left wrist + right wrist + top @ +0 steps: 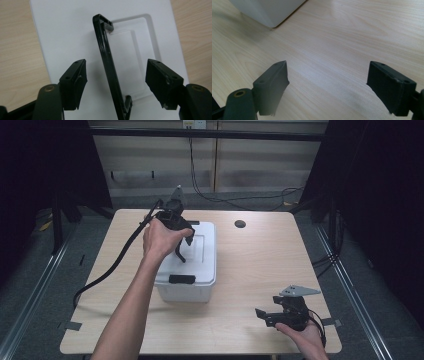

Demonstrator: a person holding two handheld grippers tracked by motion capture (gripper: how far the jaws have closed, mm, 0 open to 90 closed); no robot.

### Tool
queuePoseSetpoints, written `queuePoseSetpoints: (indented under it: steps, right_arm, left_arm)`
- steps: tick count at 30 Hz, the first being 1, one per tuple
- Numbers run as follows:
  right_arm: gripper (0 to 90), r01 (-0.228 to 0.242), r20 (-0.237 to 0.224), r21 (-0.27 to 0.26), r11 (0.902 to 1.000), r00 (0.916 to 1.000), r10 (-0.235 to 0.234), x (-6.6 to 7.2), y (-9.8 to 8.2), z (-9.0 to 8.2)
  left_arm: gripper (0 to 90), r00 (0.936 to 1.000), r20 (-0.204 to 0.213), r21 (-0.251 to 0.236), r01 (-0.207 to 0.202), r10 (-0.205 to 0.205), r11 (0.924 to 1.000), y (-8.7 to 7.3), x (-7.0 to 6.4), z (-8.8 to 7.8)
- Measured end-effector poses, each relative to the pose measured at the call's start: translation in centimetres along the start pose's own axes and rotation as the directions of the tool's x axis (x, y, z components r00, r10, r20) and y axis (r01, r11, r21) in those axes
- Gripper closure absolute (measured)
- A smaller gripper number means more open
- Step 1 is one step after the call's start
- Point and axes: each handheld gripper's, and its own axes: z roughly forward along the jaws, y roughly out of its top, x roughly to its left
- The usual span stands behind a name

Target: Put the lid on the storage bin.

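Standing raised between the spread jaws of the left tongs (113,83), touched by neither pad, the black handle (107,62) rises from the lid of the white box (205,270) near the middle of the surface (260,265). The right tongs (261,316), wide open and empty, rest near the front right corner, well apart from the box.

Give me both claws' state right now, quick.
Left claw: open above the white box, its black handle standing between the jaws, untouched.
Right claw: open, holding nothing, over the table.
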Motion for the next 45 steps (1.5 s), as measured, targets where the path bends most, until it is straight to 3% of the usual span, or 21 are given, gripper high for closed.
queuePoseSetpoints:
  steps: [6, 8, 9, 11, 14, 16, 20, 22, 24, 25, 26, 27, 31, 33, 35, 37, 39, 41, 45]
  right_arm:
    - [16.4, 0.003, 0.001, -0.001, 1.0000, 1.0000, -0.003, 0.0, 0.0, 0.0]
    - [16.4, -0.002, 0.000, -0.001, 1.0000, 1.0000, 0.002, 0.0, 0.0, 0.0]
    - [16.4, -0.001, 0.001, -0.002, 1.0000, 1.0000, 0.001, 0.0, 0.0, 0.0]
    - [16.4, -0.002, 0.003, -0.001, 1.0000, 1.0000, 0.002, 0.0, 0.0, 0.0]
    - [16.4, 0.000, 0.003, -0.005, 1.0000, 1.0000, 0.000, 0.0, 0.0, 0.0]
    - [16.4, -0.004, 0.002, -0.005, 1.0000, 1.0000, 0.004, 0.0, 0.0, 0.0]
    - [16.4, -0.003, 0.002, -0.002, 1.0000, 1.0000, 0.003, 0.0, 0.0, 0.0]
    - [16.4, -0.003, 0.002, -0.001, 1.0000, 1.0000, 0.003, 0.0, 0.0, 0.0]
    - [16.4, -0.001, 0.002, 0.001, 1.0000, 1.0000, 0.001, 0.0, 0.1, 0.0]
    - [16.4, -0.002, 0.003, 0.001, 1.0000, 1.0000, 0.002, 0.0, 0.1, 0.0]
    - [16.4, -0.002, 0.003, 0.000, 1.0000, 1.0000, 0.002, 0.0, 0.1, 0.0]
    - [16.4, -0.003, 0.003, 0.000, 1.0000, 1.0000, 0.003, 0.0, 0.1, 0.0]
    - [16.4, -0.007, 0.003, 0.000, 1.0000, 1.0000, 0.007, 0.0, 0.1, 0.1]
    - [16.4, -0.007, 0.003, 0.002, 1.0000, 1.0000, 0.007, 0.0, 0.1, 0.1]
    - [16.4, -0.008, 0.004, 0.003, 1.0000, 1.0000, 0.008, 0.0, 0.1, 0.1]
    - [16.4, -0.009, 0.005, 0.003, 1.0000, 0.9999, 0.009, 0.0, 0.1, 0.1]
    - [16.5, -0.009, 0.005, 0.003, 1.0000, 1.0000, 0.009, 0.0, 0.1, 0.1]
    - [16.5, -0.007, 0.005, 0.001, 1.0000, 1.0000, 0.007, 0.0, 0.1, 0.1]
    - [16.6, -0.007, 0.006, 0.003, 1.0000, 1.0000, 0.007, 0.0, 0.1, 0.1]
  left_arm:
    - [29.1, 0.9982, 0.011, -0.029, -0.058, 0.058, 0.9979, -0.4, 0.2, -0.6]
    - [27.9, 0.9990, 0.015, -0.054, -0.042, 0.043, 0.9977, -0.7, 0.2, -1.0]
    - [27.2, 0.9983, 0.020, -0.061, -0.053, 0.054, 0.9967, -0.8, 0.1, -1.1]
    - [17.9, 0.9914, 0.072, -0.062, -0.105, 0.110, 0.9925, -0.8, 0.1, -1.2]
    - [19.6, 0.9820, 0.094, -0.095, -0.155, 0.164, 0.9833, -1.2, 0.1, -1.7]
    - [16.3, 0.9760, 0.074, -0.109, -0.196, 0.205, 0.9745, -1.5, 0.2, -2.0]
    - [16.8, 0.9685, 0.037, -0.141, -0.239, 0.246, 0.9608, -2.2, 0.8, -3.0]
    - [16.5, 0.9683, 0.056, -0.155, -0.232, 0.243, 0.9602, -2.5, 1.1, -3.3]
    - [16.3, 0.9610, 0.108, -0.167, -0.235, 0.255, 0.9575, -2.9, 1.9, -3.4]
    - [16.4, 0.9599, 0.095, -0.159, -0.247, 0.264, 0.9559, -3.0, 2.1, -3.4]
    - [16.6, 0.9619, 0.100, -0.152, -0.238, 0.255, 0.9592, -3.2, 2.4, -3.2]
    - [16.6, 0.9566, 0.113, -0.148, -0.251, 0.268, 0.9566, -3.4, 2.8, -3.1]
    - [17.0, 0.9516, 0.166, -0.167, -0.232, 0.259, 0.9584, -4.2, 4.5, -2.7]
    - [17.0, 0.9553, 0.150, -0.174, -0.228, 0.255, 0.9580, -4.7, 5.2, -2.6]
    - [17.0, 0.9522, 0.160, -0.182, -0.231, 0.260, 0.9559, -5.2, 5.9, -2.7]
    - [17.6, 0.9544, 0.140, -0.190, -0.235, 0.264, 0.9531, -5.5, 6.4, -2.9]
    - [17.9, 0.9560, 0.147, -0.208, -0.221, 0.254, 0.9528, -5.9, 6.8, -3.1]
    - [18.0, 0.9533, 0.158, -0.219, -0.220, 0.257, 0.9505, -6.2, 7.5, -3.3]
    - [19.8, 0.9610, 0.130, -0.208, -0.214, 0.244, 0.9544, -7.1, 8.4, -3.3]
